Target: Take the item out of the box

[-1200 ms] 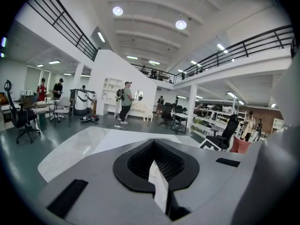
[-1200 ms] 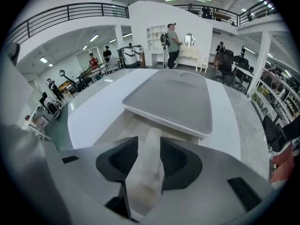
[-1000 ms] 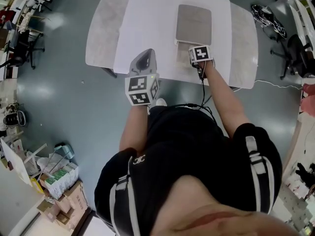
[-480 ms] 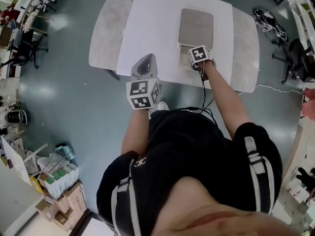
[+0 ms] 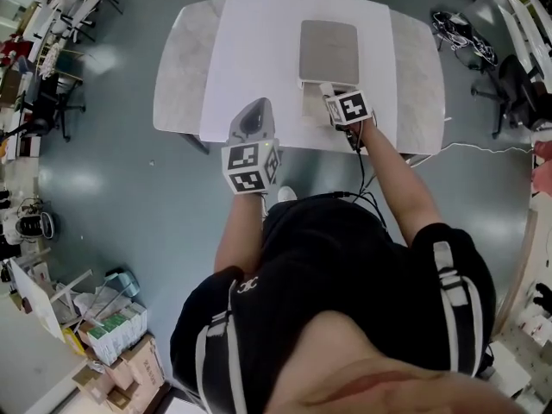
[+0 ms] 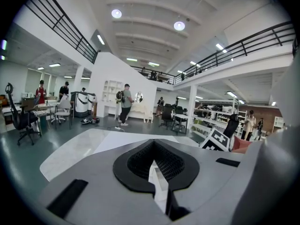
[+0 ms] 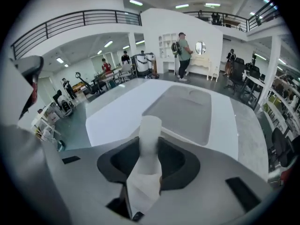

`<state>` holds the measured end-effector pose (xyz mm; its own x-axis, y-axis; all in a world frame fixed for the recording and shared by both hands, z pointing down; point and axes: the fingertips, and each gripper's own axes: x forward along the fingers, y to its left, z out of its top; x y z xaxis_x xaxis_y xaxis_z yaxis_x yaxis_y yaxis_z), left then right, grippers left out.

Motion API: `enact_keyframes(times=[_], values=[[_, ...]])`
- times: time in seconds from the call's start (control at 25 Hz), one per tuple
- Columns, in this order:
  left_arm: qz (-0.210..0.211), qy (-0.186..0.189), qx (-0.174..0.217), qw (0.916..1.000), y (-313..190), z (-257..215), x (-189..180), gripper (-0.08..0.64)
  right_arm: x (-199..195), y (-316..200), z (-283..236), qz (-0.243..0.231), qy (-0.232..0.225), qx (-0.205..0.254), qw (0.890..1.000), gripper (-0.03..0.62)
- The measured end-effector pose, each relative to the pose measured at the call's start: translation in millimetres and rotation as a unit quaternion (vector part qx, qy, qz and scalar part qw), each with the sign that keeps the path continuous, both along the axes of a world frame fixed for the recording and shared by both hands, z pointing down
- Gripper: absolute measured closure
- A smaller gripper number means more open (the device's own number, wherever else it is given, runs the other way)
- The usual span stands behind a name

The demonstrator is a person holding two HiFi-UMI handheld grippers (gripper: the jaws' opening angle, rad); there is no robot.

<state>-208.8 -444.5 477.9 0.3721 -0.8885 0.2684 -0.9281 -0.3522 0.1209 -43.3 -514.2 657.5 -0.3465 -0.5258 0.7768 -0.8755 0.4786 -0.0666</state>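
Between the jaws of the right gripper (image 7: 149, 159): a white tube (image 7: 150, 130), upright. The pads press on its lower part and its top end sticks out past the jaw tips. Lower down the white looks crumpled; cannot tell if that is the tube itself or a wrapping.

Tube sits at the near edge of the box (image 7: 185, 111); cannot tell whether the two touch. Box is grey, flat and shallow. It lies on the white middle strip of the table (image 5: 185, 67), whose outer ends are grey marbled.

Left gripper (image 6: 152, 165): jaws together at the tips, nothing between them. It is raised over the table's near edge, well left of the box.

Background: open hall, a person with a backpack (image 7: 182, 55) beyond the table's far end.
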Motion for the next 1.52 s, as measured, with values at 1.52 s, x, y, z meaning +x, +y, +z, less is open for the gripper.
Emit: enact_keyframes(times=[1.52], values=[[0.064,0.007,0.077,0.9950,-0.1,-61.7,93.0,0.548,67.0,68.6,-259.3,0.066,-0.161,0.454,0.874,0.472]])
